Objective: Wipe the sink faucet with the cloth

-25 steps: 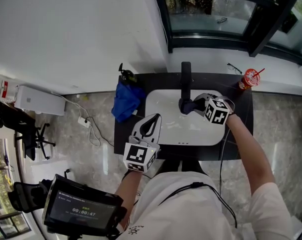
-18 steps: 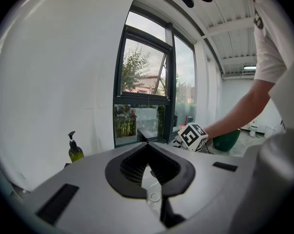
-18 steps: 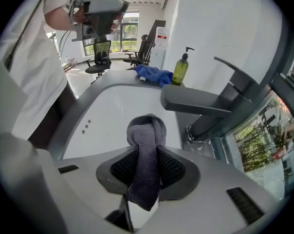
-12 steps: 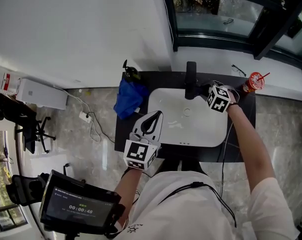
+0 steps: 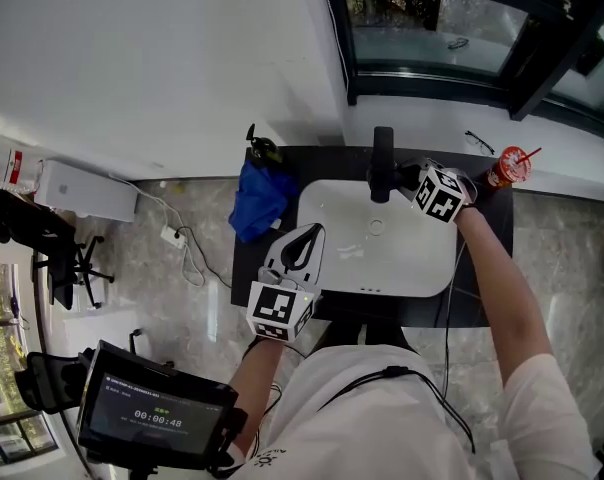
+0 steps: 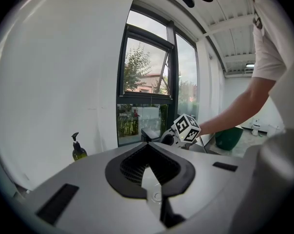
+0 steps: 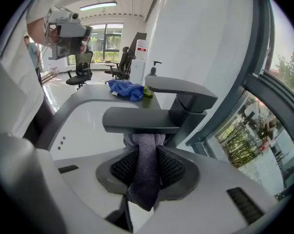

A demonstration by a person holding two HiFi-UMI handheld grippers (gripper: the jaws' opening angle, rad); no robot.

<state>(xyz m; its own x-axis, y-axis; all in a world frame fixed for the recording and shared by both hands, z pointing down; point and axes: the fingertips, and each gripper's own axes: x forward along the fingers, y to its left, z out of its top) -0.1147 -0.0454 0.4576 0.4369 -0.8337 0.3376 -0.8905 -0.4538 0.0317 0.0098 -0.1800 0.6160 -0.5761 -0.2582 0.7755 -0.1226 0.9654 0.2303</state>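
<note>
Tongs of the left gripper (image 5: 310, 230) are pressed together on nothing, over the front-left edge of the dark tabletop (image 5: 244, 260). Behind them a blue rag (image 5: 254, 200) lies crumpled by the left edge, with a soap bottle (image 5: 259, 149) at the back-left corner. Across the white sink (image 5: 332, 218), the right gripper's (image 5: 407, 177) tongs pinch the grey cloth (image 7: 146, 174) against the underside of the faucet (image 7: 142, 120) spout (which overhangs it). A red cup (image 5: 506, 165) stands at the back-right corner.

The person's left gripper (image 5: 312, 233) is sitting close in front of the body, its jaws pressing together with nothing between them, and the left forearm (image 5: 254, 373) is bending in tight. The right arm (image 5: 492, 278) is stretching forward, well away from the body. The right gripper (image 5: 404, 178) is tilting downward, its jaws clamping a grey cloth (image 7: 147, 172).
</note>
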